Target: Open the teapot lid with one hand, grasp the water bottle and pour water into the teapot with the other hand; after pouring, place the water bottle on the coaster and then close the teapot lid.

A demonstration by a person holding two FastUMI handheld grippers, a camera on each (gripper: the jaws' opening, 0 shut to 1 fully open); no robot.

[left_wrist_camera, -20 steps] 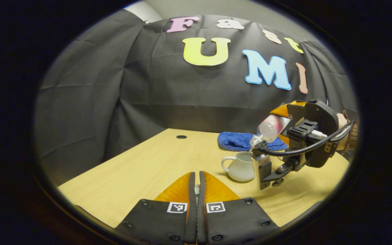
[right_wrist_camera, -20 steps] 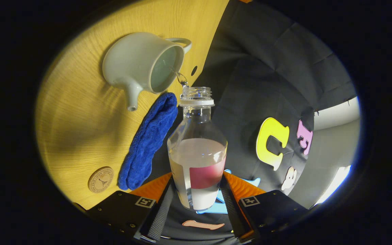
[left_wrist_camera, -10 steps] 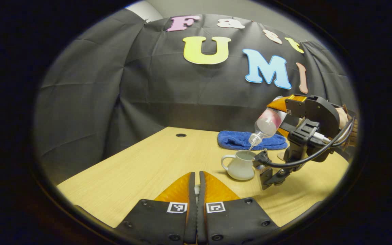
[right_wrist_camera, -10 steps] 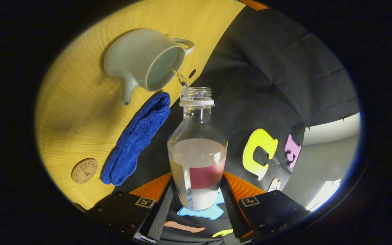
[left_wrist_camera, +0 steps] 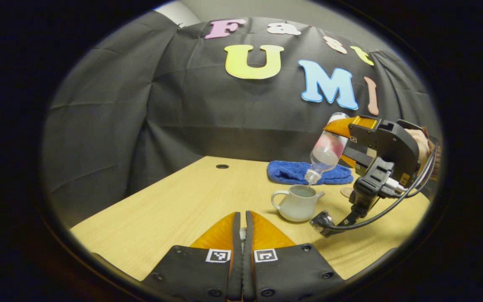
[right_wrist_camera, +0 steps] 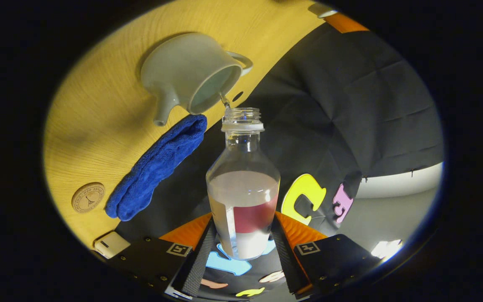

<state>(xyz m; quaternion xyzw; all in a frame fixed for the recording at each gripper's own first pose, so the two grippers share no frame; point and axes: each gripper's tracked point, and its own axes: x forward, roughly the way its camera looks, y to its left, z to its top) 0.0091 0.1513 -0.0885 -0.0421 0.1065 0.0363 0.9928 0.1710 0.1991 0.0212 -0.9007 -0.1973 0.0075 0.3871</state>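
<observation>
Both fingers of your right gripper [right_wrist_camera: 241, 256] press on the lower body of the water bottle [right_wrist_camera: 243, 201], one on each side, so the bottle is firmly clamped. It is tipped mouth-down toward the teapot [right_wrist_camera: 183, 69], and its open neck sits just beside the rim of the pot's opening — a thin stream of water runs from the mouth into the pot. Water fills roughly the lower half of the bottle as the right gripper view shows it.

Your left gripper [left_wrist_camera: 242, 235] has its fingers closed tight together, with a small pale thing between them in the left gripper view; I cannot tell whether that is the lid. It hangs low over the near edge of the table [left_wrist_camera: 183, 201], well apart from the pot.

From the left gripper view, the white teapot stands upright on the wooden table with its lid off, handle to one side and spout to the other. Above it your right gripper holds the tilted bottle, with your hand [left_wrist_camera: 421, 144] behind the gripper body and a black cable [left_wrist_camera: 375, 216] looping down toward the tabletop.

Behind the pot lies a folded blue towel [left_wrist_camera: 296, 173]. Near one end of it rests the round wooden coaster [right_wrist_camera: 88, 197] — bare, with nothing on it. A small white block [right_wrist_camera: 111, 244] sits at the table's edge near the coaster.
</observation>
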